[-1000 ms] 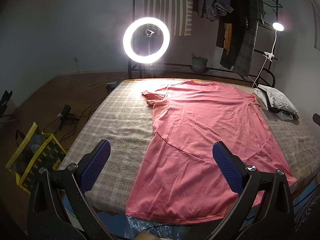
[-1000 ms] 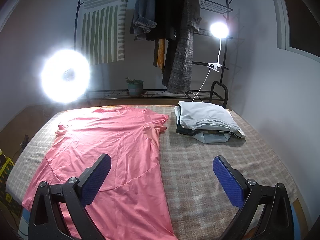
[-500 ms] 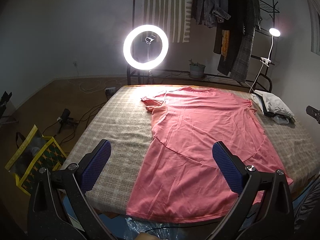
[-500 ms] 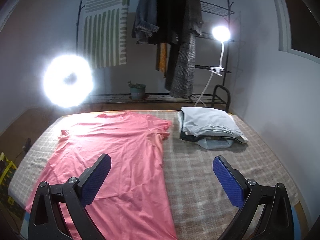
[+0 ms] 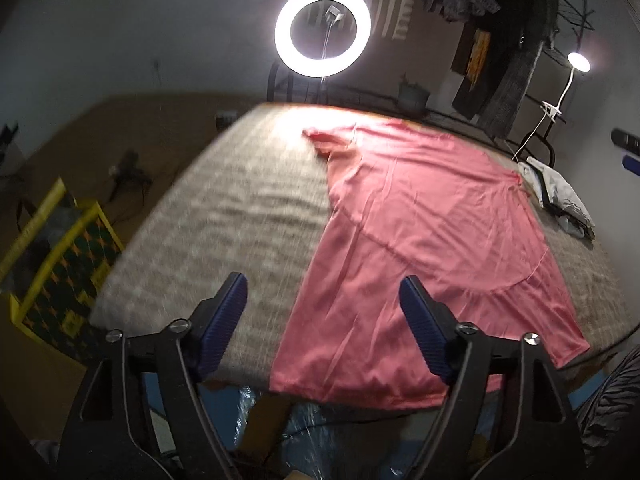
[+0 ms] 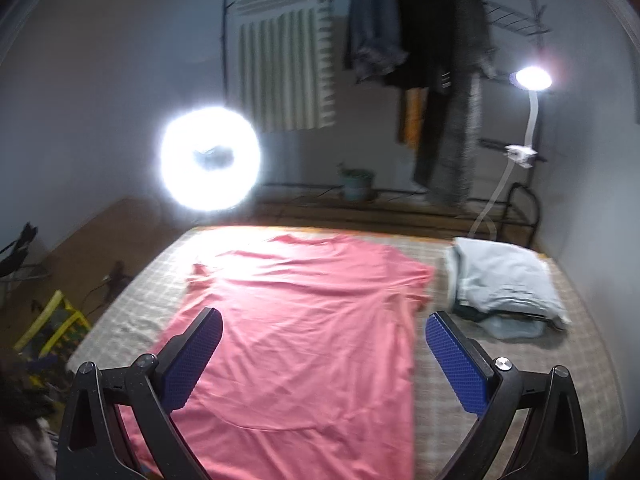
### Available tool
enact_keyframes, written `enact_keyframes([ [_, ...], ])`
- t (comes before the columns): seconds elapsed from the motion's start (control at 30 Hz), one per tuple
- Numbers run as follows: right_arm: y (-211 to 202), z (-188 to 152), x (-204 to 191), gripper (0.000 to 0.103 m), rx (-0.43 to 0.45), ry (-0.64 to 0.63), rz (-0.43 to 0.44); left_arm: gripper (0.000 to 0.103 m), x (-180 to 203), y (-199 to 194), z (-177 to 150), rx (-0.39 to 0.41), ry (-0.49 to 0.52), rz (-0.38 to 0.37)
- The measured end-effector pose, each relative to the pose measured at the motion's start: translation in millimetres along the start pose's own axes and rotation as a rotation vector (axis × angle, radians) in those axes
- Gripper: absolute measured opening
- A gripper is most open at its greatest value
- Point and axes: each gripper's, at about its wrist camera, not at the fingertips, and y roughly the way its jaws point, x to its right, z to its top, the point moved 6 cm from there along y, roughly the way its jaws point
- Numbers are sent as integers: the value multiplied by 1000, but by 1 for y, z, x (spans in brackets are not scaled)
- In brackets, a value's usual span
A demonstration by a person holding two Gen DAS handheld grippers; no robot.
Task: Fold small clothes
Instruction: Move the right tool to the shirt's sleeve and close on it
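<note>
A salmon-pink t-shirt [image 5: 420, 240] lies spread flat on the checked bed cover [image 5: 240, 216], neck toward the far edge, hem at the near edge. It also shows in the right wrist view [image 6: 304, 332]. My left gripper [image 5: 322, 300] is open and empty, held above the near edge by the shirt's lower left side. My right gripper [image 6: 322, 336] is open and empty, held above the shirt's lower half.
A stack of folded light clothes [image 6: 504, 284] sits on the bed right of the shirt. A ring light [image 5: 322, 30] and a clothes rack [image 6: 432, 60] stand beyond the far edge. A yellow bag [image 5: 56, 256] sits on the floor at left.
Both grippers have pulled back and tilted; the left view rolled and its jaws stand a little narrower. The right gripper has swung left over the shirt. The shirt has not moved.
</note>
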Motion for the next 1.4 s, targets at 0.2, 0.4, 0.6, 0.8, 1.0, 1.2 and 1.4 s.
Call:
enact_keyframes([
  [0.2,51,25,-47,96,-92,5,133,72,-35,24,-33,-97,-103,11],
  [0.4,114,46,-110,90,-189,5,250,72,-50,52,-66,-196,-208,-2],
  [0.6,178,62,-172,87,-267,-3,314,72,-40,66,-70,-205,-224,-16],
  [0.8,250,64,-224,87,-355,-48,315,55,-37,80,-71,-236,-232,-16],
  [1.0,318,54,-254,81,-415,-91,282,15,-37,84,-70,-224,-213,-4],
  [1.2,359,46,-262,82,-451,-124,257,18,-46,75,-64,-176,-258,10],
  [1.4,396,44,-265,85,-482,-114,255,41,-36,85,-66,-195,-233,-25],
])
